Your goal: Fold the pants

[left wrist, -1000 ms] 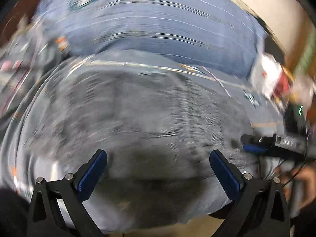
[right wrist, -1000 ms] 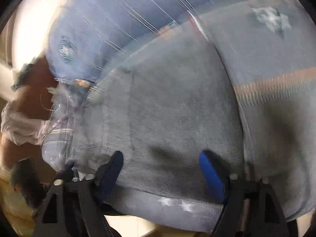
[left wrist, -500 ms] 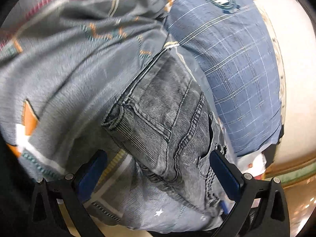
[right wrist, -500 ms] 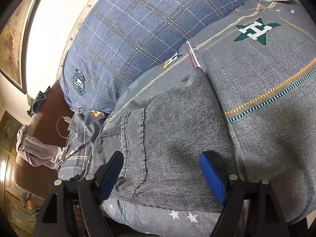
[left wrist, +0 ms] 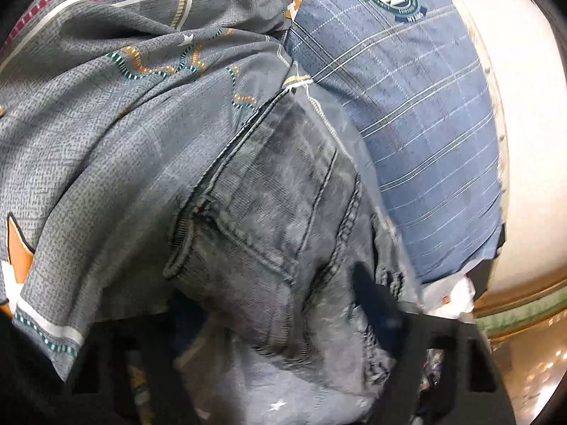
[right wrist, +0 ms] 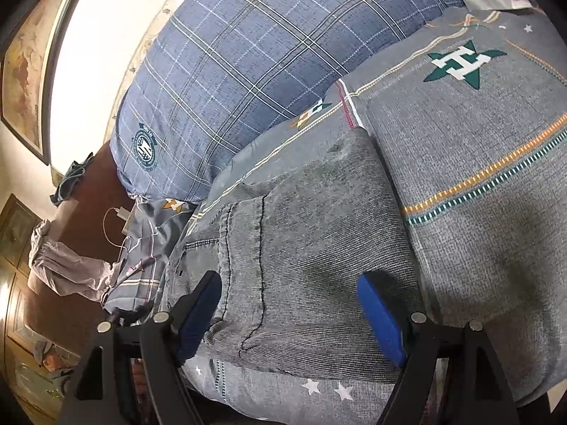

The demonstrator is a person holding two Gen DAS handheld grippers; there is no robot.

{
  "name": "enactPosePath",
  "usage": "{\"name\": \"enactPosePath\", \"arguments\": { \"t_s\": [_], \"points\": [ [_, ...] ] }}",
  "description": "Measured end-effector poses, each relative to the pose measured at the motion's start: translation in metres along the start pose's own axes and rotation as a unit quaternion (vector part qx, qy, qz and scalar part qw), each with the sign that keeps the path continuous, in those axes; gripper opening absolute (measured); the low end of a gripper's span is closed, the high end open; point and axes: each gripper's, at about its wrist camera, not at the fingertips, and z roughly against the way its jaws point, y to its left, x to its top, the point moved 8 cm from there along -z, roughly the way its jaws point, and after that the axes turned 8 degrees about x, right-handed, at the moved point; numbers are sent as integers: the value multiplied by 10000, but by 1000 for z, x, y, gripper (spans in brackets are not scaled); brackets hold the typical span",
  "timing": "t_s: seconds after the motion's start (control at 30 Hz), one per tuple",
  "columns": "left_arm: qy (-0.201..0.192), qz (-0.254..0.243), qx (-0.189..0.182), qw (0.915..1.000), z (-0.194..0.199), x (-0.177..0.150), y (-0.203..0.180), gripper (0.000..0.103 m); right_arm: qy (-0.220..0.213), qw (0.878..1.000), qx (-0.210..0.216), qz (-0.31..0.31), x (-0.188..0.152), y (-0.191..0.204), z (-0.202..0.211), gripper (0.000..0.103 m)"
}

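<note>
Grey washed-denim pants [right wrist: 312,248], folded into a compact block, are seen lying on a grey patterned bedspread [right wrist: 496,184], just below a blue plaid pillow [right wrist: 248,71]. The right gripper [right wrist: 288,315] is angled down over the near edge of the pants, its blue-padded jaws held wide apart to either side of the denim, nothing pinched. The left gripper [left wrist: 280,326] is blurred and tilted down at the waistband end [left wrist: 276,219]; its jaws have just been closing with the denim between them, though a firm grip cannot be told. Beyond the pillow, a pale wall [right wrist: 102,39] and a framed picture [right wrist: 24,71] are seen. Left of the pants, a brown wooden surface [right wrist: 88,226] bears a crumpled pale cloth [right wrist: 67,265] and a white charger cable [right wrist: 113,223].
</note>
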Motion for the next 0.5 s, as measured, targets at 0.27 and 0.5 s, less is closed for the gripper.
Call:
{"name": "enactPosePath", "arguments": {
  "t_s": [0.27, 0.5],
  "points": [
    [-10, -132, 220, 9997, -3, 1, 13, 23, 632, 9928, 991, 243, -23, 76, -37, 82],
    [-218, -631, 520, 9964, -3, 1, 2, 18, 1152, 9875, 967, 469, -49, 109, -86, 82]
  ]
}}
